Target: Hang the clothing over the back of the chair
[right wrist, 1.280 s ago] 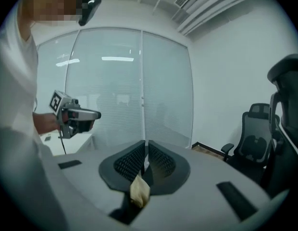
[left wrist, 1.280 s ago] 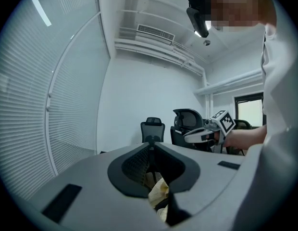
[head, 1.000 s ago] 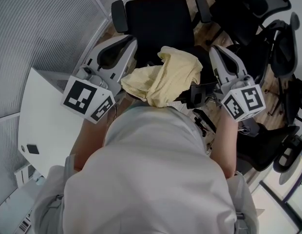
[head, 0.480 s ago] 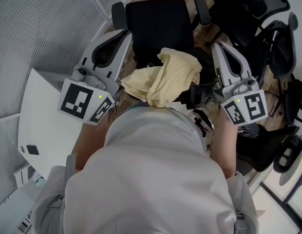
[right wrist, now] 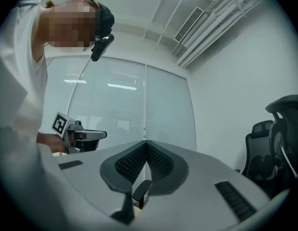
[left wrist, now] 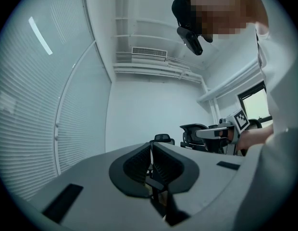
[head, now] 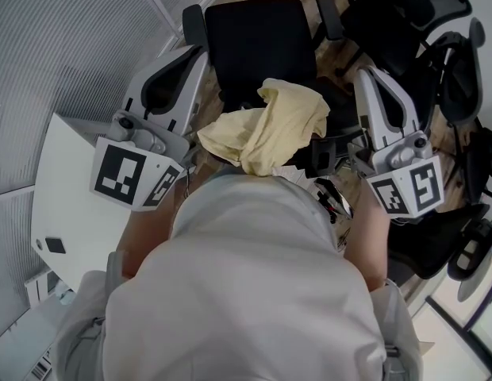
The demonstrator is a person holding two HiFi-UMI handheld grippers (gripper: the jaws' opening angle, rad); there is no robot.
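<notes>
Yellow clothing (head: 266, 129) bunched on the near side of the black chair (head: 258, 38), between two empty grippers.
The left hand-held gripper (left wrist: 151, 147) and the right hand-held gripper (right wrist: 145, 144) each have their jaws pressed together with nothing between them. They stand to the left and right of the clothing. A white counter (head: 63, 189) lies at the left.

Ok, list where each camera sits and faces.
Head view: on the head, steeply down at yellow clothing, black chair; torso, left tool, right tool show.
Left gripper view: on left tool, facing white wall; shut jaws, torso.
Right gripper view: on right tool, facing blinds; shut jaws, torso.
Shared: each gripper view catches the other tool.
</notes>
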